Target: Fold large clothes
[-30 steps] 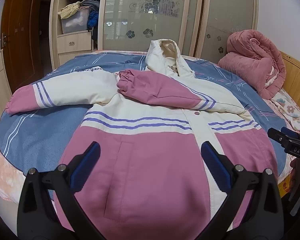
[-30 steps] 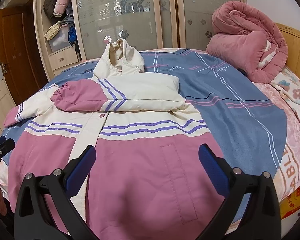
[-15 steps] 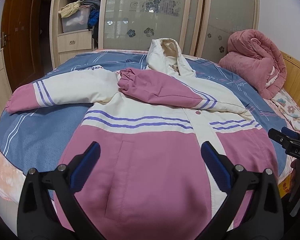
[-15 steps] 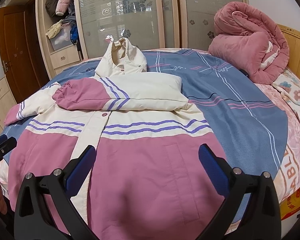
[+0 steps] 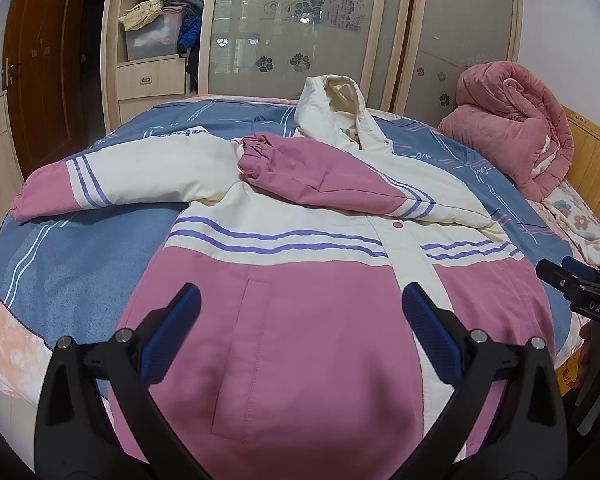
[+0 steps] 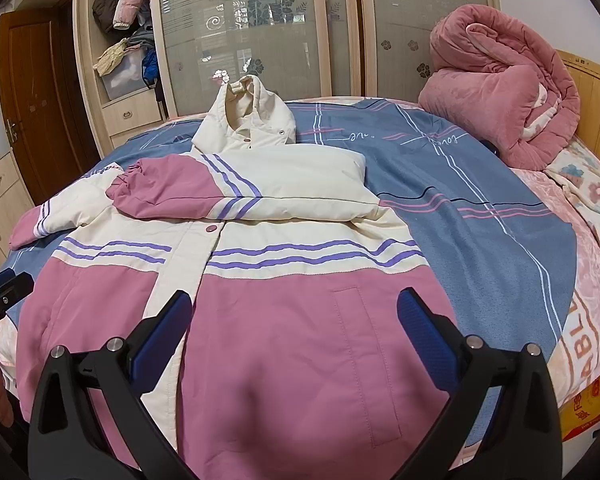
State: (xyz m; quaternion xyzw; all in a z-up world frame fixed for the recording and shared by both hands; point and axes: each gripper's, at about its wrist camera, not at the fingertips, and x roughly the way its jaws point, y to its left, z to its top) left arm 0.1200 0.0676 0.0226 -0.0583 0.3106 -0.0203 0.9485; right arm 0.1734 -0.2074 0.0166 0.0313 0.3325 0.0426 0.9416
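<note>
While one jacket (image 5: 284, 320) lies flat, two hand-held grippers (image 5: 300, 312) (image 6: 294, 310) gape.

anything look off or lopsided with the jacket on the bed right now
Yes: the jacket is half folded. One sleeve lies folded across the chest, while the other sleeve is stretched out flat on the bed. No damage shows.

1. You have one pink and cream hooded jacket (image 5: 292, 320), laid front up on one bed (image 5: 72, 264).
2. It has two sleeves: one sleeve (image 5: 140, 176) stretched out sideways, one sleeve (image 5: 324, 180) folded across the chest.
3. One rolled pink quilt (image 6: 500, 92) sits by the headboard.
4. You hold two grippers, left gripper (image 5: 300, 328) and right gripper (image 6: 294, 326), each with two blue-padded fingers (image 5: 430, 334) spread apart.
</note>
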